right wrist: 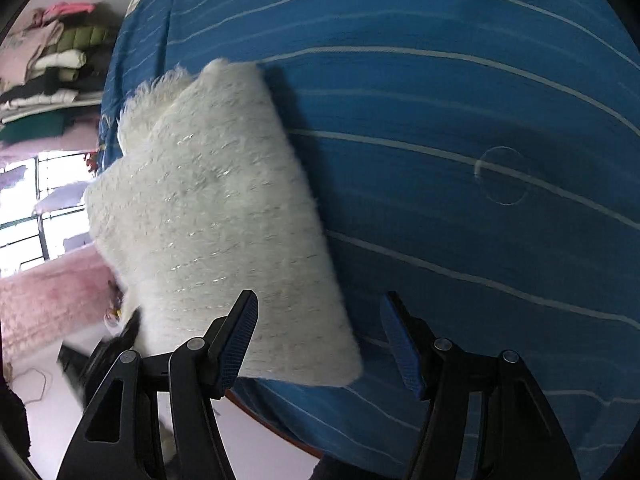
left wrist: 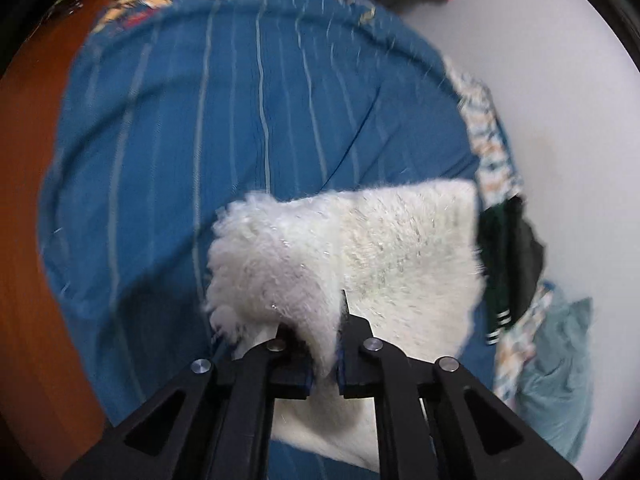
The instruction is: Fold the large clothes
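Fluffy white knit garment (right wrist: 216,208) with glinting threads, matt striped blue cloth bedcover (right wrist: 460,100), glossy wooden frame (left wrist: 24,216)

My left wrist view looks down close over the white fuzzy garment (left wrist: 360,248) on the blue striped bedcover (left wrist: 180,140). My right wrist view faces the same garment (right wrist: 216,216) and bedcover (right wrist: 460,100), equally near, from another side.

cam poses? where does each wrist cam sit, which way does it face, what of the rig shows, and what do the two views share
Left wrist: on the left gripper, looking along its fingers, shut on the white sweater, over the blue bedspread; only the gripper shows.
Right wrist: on the right gripper, open, above the folded sweater, clothes shelf behind at left; only the gripper shows.
Shared: sweater and bedspread.
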{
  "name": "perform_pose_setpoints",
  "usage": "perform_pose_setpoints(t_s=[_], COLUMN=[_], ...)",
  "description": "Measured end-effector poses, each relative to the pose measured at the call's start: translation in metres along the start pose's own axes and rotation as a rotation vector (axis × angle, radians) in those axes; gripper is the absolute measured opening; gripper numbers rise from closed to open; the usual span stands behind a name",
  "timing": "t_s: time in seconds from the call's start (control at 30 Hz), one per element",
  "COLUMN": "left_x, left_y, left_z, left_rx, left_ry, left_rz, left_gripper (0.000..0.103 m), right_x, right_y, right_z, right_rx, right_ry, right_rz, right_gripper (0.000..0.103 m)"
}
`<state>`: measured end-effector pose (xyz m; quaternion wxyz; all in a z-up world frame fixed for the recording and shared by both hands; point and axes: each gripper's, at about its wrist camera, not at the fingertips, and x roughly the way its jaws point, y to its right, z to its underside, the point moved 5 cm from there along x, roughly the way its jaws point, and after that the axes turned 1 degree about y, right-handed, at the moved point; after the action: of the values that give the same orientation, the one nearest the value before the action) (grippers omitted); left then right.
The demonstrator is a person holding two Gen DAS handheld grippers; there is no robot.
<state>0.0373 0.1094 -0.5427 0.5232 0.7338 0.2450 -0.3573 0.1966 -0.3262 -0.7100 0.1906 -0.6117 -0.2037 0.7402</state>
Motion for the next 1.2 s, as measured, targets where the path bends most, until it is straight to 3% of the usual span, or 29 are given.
perform_pose_setpoints(t_s=[0.13, 0.23, 0.27, 0.37, 0.47, 0.53, 0.57, 0.6, 0.67, 0.7, 0.83, 0.9, 1.0, 1.17, 1.2], left_x=[-0.019, 0.001, 0.015, 0.029, 0.010, -0.008, -0.014, -0.027, -0.039, -0.041, -0.039, -0.023, 0.024, 0.108, 0.121], left_y=[-0.018, -0.043, -0.051, -0.054, -0.033, -0.022, -0.020, -0.016, -0.013, -0.012, 0.013, 0.027, 0.052, 0.080, 0.082], left_z=[0.024, 0.033, 0.032, 0.020, 0.009, 0.007, 0.006, 0.004, -0.001, -0.005, -0.029, -0.042, -0.055, -0.049, -0.044], left_rx=[-0.016, 0.003, 0.013, 0.030, 0.144, 0.225, 0.246, 0.283, 0.345, 0.371, 0.506, 0.556, 0.606, 0.734, 0.754], left_ry=[-0.040, -0.065, -0.095, -0.154, -0.144, -0.126, -0.121, -0.093, -0.066, -0.057, 0.004, -0.021, -0.108, -0.288, -0.315], left_rz=[-0.027, -0.105, -0.117, -0.098, -0.146, -0.189, -0.200, -0.217, -0.275, -0.314, -0.367, -0.324, -0.229, -0.149, -0.140], left_gripper=[0.005, 0.007, 0.013, 0.015, 0.033, 0.066, 0.094, 0.098, 0.098, 0.098, 0.098, 0.098, 0.098, 0.096, 0.089], right_x=[-0.014, -0.008, -0.006, -0.009, -0.008, 0.006, 0.014, 0.025, 0.047, 0.066, 0.076, 0.061, 0.029, -0.006, -0.009], right_y=[-0.012, -0.045, -0.059, -0.084, -0.106, -0.121, -0.127, -0.131, -0.134, -0.131, -0.131, -0.133, -0.116, -0.069, -0.059], right_z=[-0.008, -0.012, -0.013, -0.010, -0.005, 0.001, 0.003, 0.006, 0.011, 0.010, -0.002, -0.010, -0.023, -0.032, -0.032], right_rx=[-0.063, -0.150, -0.187, -0.295, -0.370, -0.414, -0.429, -0.440, -0.478, -0.511, -0.472, -0.424, -0.317, -0.207, -0.186], right_ry=[0.021, 0.001, -0.001, 0.069, 0.086, 0.036, 0.009, -0.018, -0.066, -0.077, -0.146, -0.168, -0.112, -0.032, -0.029], right_rz=[0.004, 0.011, 0.025, 0.073, 0.036, 0.027, 0.034, 0.057, 0.101, 0.176, 0.187, 0.134, 0.022, 0.010, 0.011], right_gripper=[0.066, 0.066, 0.066, 0.066, 0.068, 0.068, 0.067, 0.067, 0.058, 0.058, 0.061, 0.061, 0.061, 0.061, 0.061])
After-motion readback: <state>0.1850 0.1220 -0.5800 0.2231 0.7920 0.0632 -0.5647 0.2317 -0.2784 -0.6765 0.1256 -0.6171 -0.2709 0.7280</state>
